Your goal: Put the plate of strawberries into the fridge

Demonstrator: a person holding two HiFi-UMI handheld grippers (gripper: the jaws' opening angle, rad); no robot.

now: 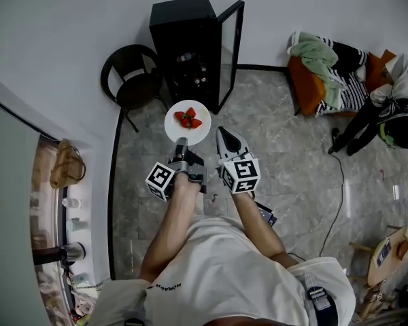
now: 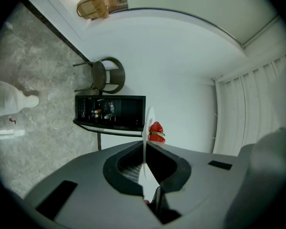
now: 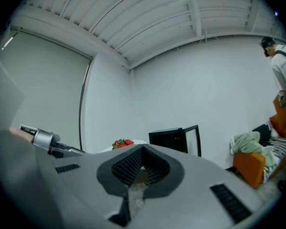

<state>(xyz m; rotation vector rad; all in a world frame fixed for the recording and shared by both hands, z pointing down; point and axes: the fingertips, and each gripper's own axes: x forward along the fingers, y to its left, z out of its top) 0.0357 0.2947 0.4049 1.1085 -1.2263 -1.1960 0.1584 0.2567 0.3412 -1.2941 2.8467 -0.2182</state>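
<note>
Carry level with left tongs [image 1: 181, 143] gripping the plate [image 1: 188, 133] rim, to avoid rolling the strawberries [image 1: 188, 118]; ease toward the open fridge [image 1: 183, 43]; steer closed, empty right tongs [image 1: 226, 140] clear of its door [image 1: 230, 53]

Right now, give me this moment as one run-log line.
left gripper: shut on plate rim | strawberries: on plate | right gripper: shut, empty | fridge: door open, plate outside
</note>
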